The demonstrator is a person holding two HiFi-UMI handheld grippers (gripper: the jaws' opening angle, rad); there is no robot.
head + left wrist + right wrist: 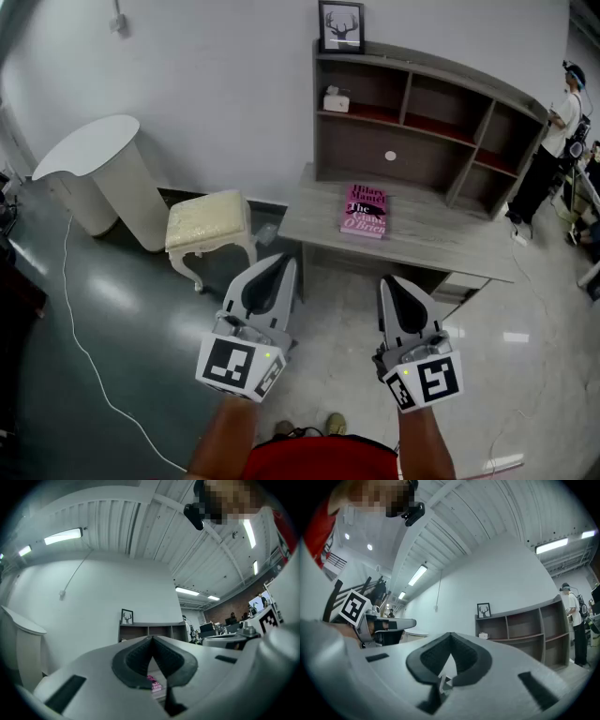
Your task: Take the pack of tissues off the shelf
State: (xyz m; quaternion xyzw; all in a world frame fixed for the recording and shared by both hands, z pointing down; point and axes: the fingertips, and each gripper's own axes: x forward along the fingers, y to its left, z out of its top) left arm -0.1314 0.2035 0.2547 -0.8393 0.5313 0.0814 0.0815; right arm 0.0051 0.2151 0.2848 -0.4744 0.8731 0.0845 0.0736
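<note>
At the far left a white round-topped table (94, 150) stands against the wall, and just right of it a cream stool (208, 225) with curved legs. A thin white cable (80, 342) trails over the grey floor on the near left.

The left gripper (277, 264) is held out near the person, over the floor, short of the surface (441, 234). In the left gripper view its jaws are closed, dark pads meeting at the tip with nothing between them. Its marker cube shows a black-and-white square pattern.

The pack of tissues (336, 101) sits far off in the upper left compartment of the brown shelf (441, 131), towards that compartment's left end. It looks like a small pale, boxy pack with a little tuft on top; any print on it is too small to read. The right gripper view shows it as a small white block (483, 635) in the same compartment. On top of the shelf, just above it, stands a framed deer-head picture (340, 26).

On the surface in front of the shelf lies a pink book (365, 210) reading "Hilary Mantel" and "The Giant O'Brien".

The right gripper (394, 284) is level with the left, well apart from the shelf, its jaws likewise closed on nothing.

At the far right a person (553, 141) stands beside the shelf.
</note>
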